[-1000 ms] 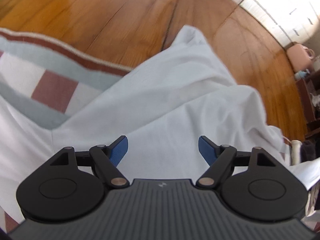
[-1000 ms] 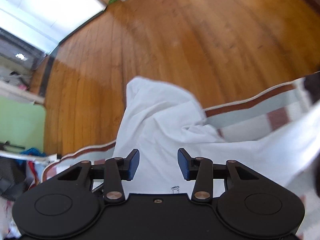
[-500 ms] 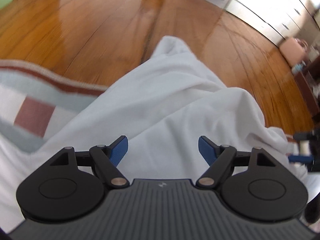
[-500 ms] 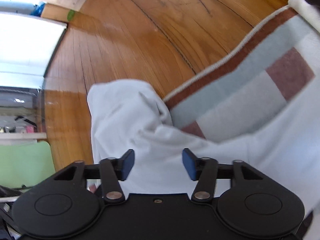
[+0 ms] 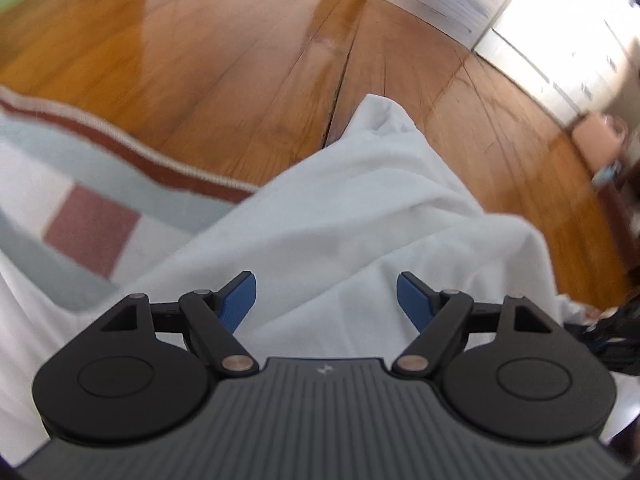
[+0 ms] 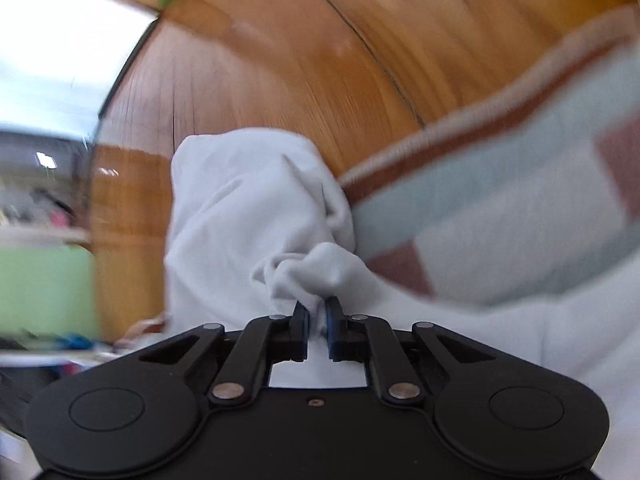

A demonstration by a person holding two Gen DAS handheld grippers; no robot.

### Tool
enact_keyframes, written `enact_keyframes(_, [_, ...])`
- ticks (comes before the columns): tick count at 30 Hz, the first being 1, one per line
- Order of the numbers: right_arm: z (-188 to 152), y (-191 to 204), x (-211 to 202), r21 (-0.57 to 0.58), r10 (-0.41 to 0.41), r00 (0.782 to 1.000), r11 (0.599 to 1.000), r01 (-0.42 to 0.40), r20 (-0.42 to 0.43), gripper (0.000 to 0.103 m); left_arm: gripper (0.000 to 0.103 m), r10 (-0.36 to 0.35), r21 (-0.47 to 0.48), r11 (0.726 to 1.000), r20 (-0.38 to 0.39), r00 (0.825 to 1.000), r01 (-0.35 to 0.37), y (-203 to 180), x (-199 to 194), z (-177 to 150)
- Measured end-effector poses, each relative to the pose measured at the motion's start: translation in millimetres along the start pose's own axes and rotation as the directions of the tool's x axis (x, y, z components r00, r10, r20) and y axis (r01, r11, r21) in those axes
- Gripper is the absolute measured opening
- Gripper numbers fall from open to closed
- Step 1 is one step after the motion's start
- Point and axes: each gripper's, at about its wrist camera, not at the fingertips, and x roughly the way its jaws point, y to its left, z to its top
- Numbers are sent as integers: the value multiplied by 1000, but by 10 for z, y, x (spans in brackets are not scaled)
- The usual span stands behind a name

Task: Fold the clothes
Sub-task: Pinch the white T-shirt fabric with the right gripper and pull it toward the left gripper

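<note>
A white garment [image 5: 360,216] lies rumpled over a striped rug [image 5: 92,220] and spills onto the wooden floor. My left gripper [image 5: 326,300] hovers just above the cloth, open, its blue pads [image 5: 240,300] wide apart with nothing pinched. In the right wrist view the same white garment [image 6: 248,216] bunches up into a fold. My right gripper [image 6: 318,318] is closing on that fold, and the pads press a tuft of white fabric between them.
The wooden floor [image 5: 208,64] stretches beyond the rug's brown edge [image 5: 132,152]. A pink bag [image 5: 596,140] and dark furniture stand at the far right. A green surface [image 6: 44,288] and clutter sit at the left of the right wrist view.
My right gripper dropped down to the garment and its jaws went from wide apart to pinched on a fold of cloth. The left gripper stayed wide, with only its view tilting a little.
</note>
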Motion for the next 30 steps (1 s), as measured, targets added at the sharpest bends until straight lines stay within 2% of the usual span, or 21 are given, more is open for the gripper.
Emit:
enact_keyframes(3, [21, 209, -166, -161, -79, 992, 982, 94, 96, 9, 77, 22, -16, 1000, 10, 1000, -21, 30, -10, -12])
enact_keyframes(6, [83, 387, -341, -217, -95, 977, 967, 136, 189, 8, 76, 107, 49, 993, 77, 991, -111, -65, -61, -11])
enact_keyframes(7, [98, 453, -400, -229, -87, 972, 964, 137, 217, 8, 76, 125, 69, 989, 98, 987, -132, -101, -75, -11])
enact_keyframes(10, [56, 681, -688, -297, -22, 942, 946, 128, 334, 7, 76, 108, 100, 988, 111, 988, -119, -173, -76, -17])
enact_keyframes(11, [-1, 757, -814, -352, 17, 927, 928, 125, 375, 7, 76, 102, 106, 988, 107, 989, -113, -189, -65, -16])
enact_keyframes(13, [-156, 783, -965, -446, 63, 916, 886, 132, 396, 6, 76, 104, 118, 986, 101, 989, -116, -209, -47, -13])
enact_keyframes(17, [-487, 388, -870, -430, 45, 954, 898, 91, 295, 7, 76, 103, 111, 988, 86, 991, -112, -209, -29, -17])
enact_keyframes(18, [-587, 306, -860, -441, 64, 964, 895, 59, 259, 7, 76, 97, 107, 989, 85, 992, -106, -210, -32, -16])
enact_keyframes(20, [-771, 224, -842, -499, 94, 986, 866, -13, 137, 7, 76, 96, 115, 988, 86, 992, -105, -238, -42, -24])
enact_keyframes(21, [-865, 207, -827, -536, 74, 993, 844, -12, 95, 7, 77, 96, 122, 987, 88, 991, -106, -257, -47, -29])
enact_keyframes(23, [-1032, 190, -780, -603, -6, 999, 797, 25, 33, 7, 77, 99, 136, 985, 87, 991, -110, -297, -57, -44])
enact_keyframes(26, [-1080, 117, -650, -627, -123, 991, 776, 63, -52, 8, 77, 98, 167, 980, 78, 992, -110, -355, -74, -80])
enact_keyframes(28, [-1014, 71, -662, -621, -137, 990, 779, 86, -35, 15, 77, 104, 195, 974, 70, 992, -116, -412, -64, -116])
enact_keyframes(30, [-881, 11, -726, -556, -81, 997, 829, 65, -5, 17, 77, 111, 221, 968, 60, 992, -122, -466, -28, -157])
